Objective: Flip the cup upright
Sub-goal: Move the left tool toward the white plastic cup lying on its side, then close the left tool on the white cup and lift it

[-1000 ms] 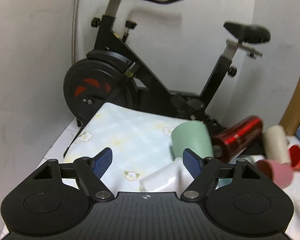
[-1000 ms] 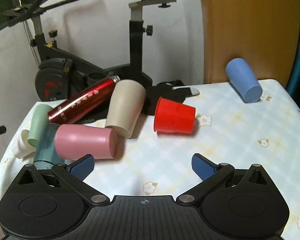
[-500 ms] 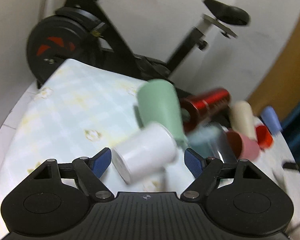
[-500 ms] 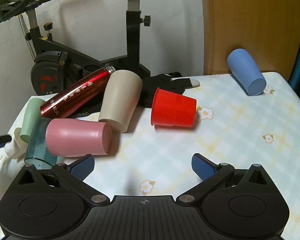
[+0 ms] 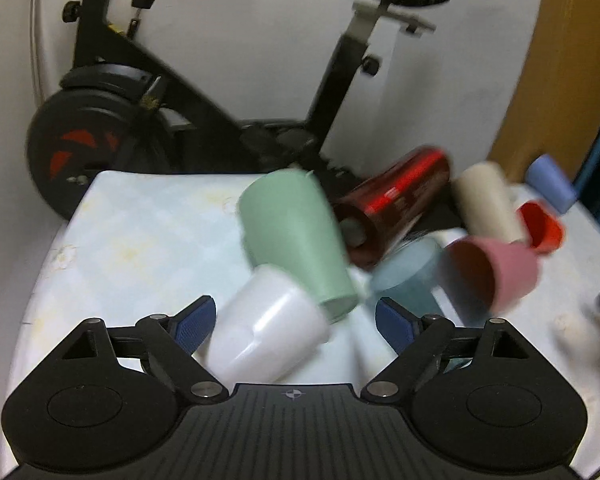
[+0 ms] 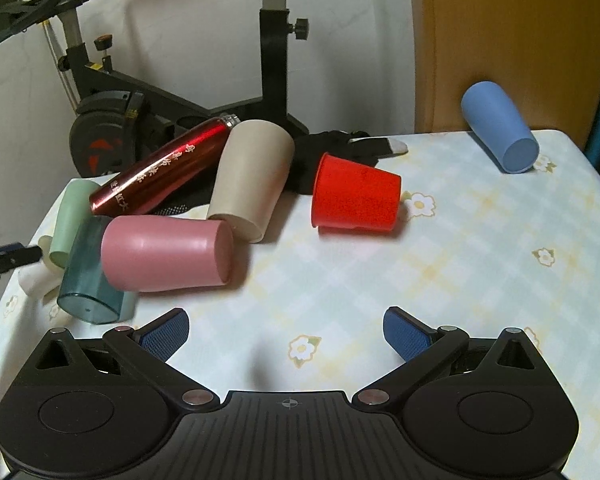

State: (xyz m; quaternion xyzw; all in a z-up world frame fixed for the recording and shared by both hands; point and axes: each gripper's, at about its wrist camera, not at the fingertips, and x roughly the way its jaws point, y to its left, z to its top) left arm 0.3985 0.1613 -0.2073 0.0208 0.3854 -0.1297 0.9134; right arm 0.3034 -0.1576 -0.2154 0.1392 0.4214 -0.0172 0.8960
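Several cups lie on their sides on a flowered tablecloth (image 6: pixel 440 264). In the left wrist view a white cup (image 5: pixel 268 332) lies between my open left gripper's (image 5: pixel 294 322) fingers, with a green cup (image 5: pixel 292 236) just behind it. A teal cup (image 5: pixel 408 280), a pink cup (image 5: pixel 496 272) and a red bottle (image 5: pixel 396 200) lie to the right. My right gripper (image 6: pixel 286 332) is open and empty over bare cloth, in front of the pink cup (image 6: pixel 164 254), a beige cup (image 6: pixel 252 178) and a red cup (image 6: pixel 354 196).
A blue cup (image 6: pixel 500 136) lies at the far right by a wooden panel (image 6: pixel 508 40). A black glove (image 6: pixel 340 144) lies behind the red cup. An exercise bike (image 5: pixel 160 92) stands behind the table. The table's left edge (image 5: pixel 52 256) is close.
My left gripper has moved in on the white cup, which now sits between its fingers. My right gripper has barely shifted.
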